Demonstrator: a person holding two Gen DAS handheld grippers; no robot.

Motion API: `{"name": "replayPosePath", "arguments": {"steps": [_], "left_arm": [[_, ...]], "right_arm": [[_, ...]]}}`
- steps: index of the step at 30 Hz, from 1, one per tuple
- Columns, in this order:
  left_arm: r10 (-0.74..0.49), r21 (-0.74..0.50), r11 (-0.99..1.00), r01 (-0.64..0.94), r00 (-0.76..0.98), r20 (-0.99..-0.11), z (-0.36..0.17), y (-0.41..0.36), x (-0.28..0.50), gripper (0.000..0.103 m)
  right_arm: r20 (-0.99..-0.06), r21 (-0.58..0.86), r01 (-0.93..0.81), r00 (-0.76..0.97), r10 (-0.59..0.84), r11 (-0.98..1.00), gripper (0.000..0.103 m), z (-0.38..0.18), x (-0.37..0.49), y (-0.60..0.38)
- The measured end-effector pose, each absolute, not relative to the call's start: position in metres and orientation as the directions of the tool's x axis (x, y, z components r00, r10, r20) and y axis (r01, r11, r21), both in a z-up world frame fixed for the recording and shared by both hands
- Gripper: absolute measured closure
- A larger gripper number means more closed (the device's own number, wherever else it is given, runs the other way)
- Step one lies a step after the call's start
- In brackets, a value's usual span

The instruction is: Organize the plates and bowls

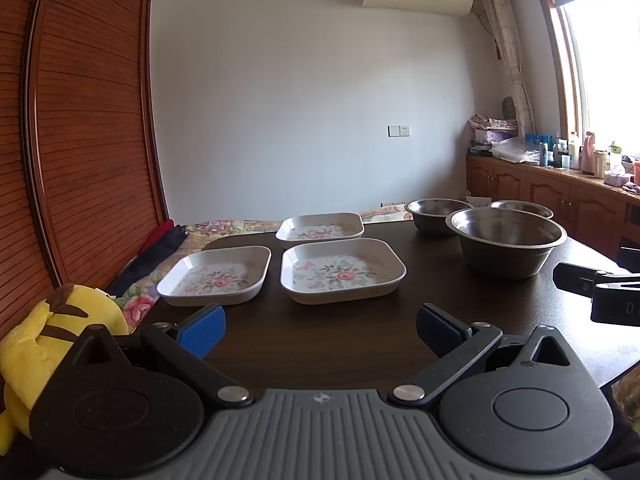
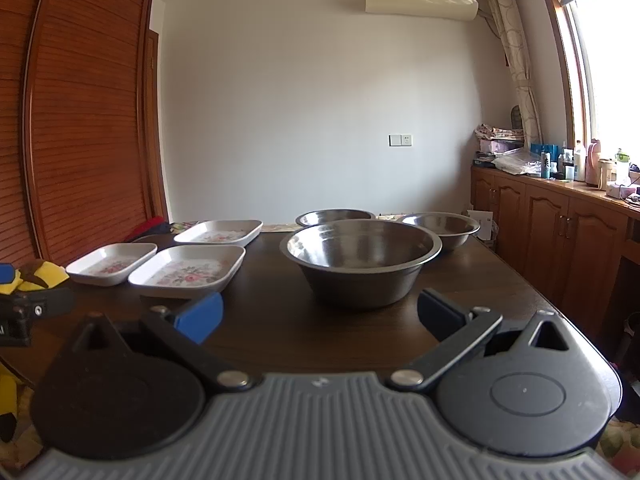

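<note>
— What's on the dark wooden counter (image 1: 320, 332)?
— Left, three white square floral plates (image 1: 343, 270); right, three steel bowls (image 2: 361, 260), all apart.
— Your hand-held grippers?
— My left hand-held gripper (image 1: 320, 330) and right hand-held gripper (image 2: 320, 316) gape wide, holding nothing.

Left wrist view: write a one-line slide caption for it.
Open left gripper faces three floral square plates and three steel bowls on a dark table, nothing stacked yet.

bare table (image 1: 320, 344) before the plates (image 1: 342, 270), near bowl (image 2: 360, 264) blocking two behind
</note>
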State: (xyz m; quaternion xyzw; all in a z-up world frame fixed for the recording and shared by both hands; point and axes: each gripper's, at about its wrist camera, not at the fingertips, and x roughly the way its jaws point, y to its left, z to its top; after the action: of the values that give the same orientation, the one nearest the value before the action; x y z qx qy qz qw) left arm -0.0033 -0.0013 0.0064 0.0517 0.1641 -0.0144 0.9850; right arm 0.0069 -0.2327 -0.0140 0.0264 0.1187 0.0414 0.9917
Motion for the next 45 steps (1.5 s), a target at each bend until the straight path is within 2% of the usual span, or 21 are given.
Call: {"name": "replayPosePath", "arguments": {"steps": [13,31,35,36,41,45], "left_arm": [[0.009,0.11,0.993,0.035,0.927,-0.376,-0.009,0.007,0.009,0.0],[-0.065,0.086,0.991,0.104,0.926,-0.372,0.02,0.034,0.041,0.0],[-0.084,0.069,0.99,0.12,0.918,-0.388,0.019,0.039,0.051,0.001],[-0.089,0.064,0.99,0.124,0.915,-0.393,0.018,0.041,0.054,0.001],[-0.112,0.046,0.988,0.145,0.897,-0.428,0.013,0.046,0.068,0.014],[-0.12,0.035,0.988,0.152,0.886,-0.448,0.008,0.049,0.079,0.019]], "right_arm": [[-0.239,0.042,-0.151,0.958,0.156,0.988,0.0,-0.004,0.02,-0.225],[-0.242,-0.015,-0.295,0.928,0.283,0.955,0.001,0.036,0.053,-0.204],[-0.262,-0.018,-0.323,0.915,0.307,0.946,0.012,0.038,0.06,-0.197],[-0.268,-0.019,-0.328,0.912,0.311,0.945,0.012,0.037,0.063,-0.194],[-0.3,-0.008,-0.358,0.892,0.339,0.934,0.017,0.037,0.076,-0.187],[-0.332,0.013,-0.39,0.867,0.371,0.921,0.027,0.036,0.09,-0.181]]}}
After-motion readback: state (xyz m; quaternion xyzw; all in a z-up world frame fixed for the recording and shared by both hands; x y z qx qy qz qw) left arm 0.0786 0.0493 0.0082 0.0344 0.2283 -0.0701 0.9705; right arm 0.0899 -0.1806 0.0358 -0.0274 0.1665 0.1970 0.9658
